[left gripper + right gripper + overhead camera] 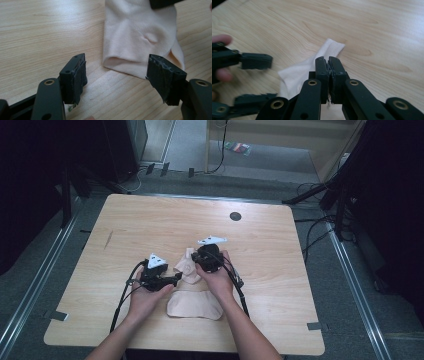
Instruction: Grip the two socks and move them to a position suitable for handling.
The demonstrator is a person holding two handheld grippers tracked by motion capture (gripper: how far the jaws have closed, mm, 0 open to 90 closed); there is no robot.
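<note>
A cream sock (186,267) lies crumpled on the wooden table (150,220) between my two grippers. My right gripper (197,264) comes at it from the right, and in the right gripper view its jaws (329,63) are pressed together on the sock's fabric (294,72). My left gripper (177,279) stands open just left of the sock. In the left gripper view its jaws (120,75) frame the sock's open cuff (135,42) without touching it. That open left gripper (259,80) also appears in the right gripper view. A second cream sock (195,305) lies flat nearer the person.
A dark round grommet hole (235,216) sits near the table's far edge. Cables and dark stands (325,195) are on the floor to the right of the table. Bare wood stretches behind and to both sides of the hands.
</note>
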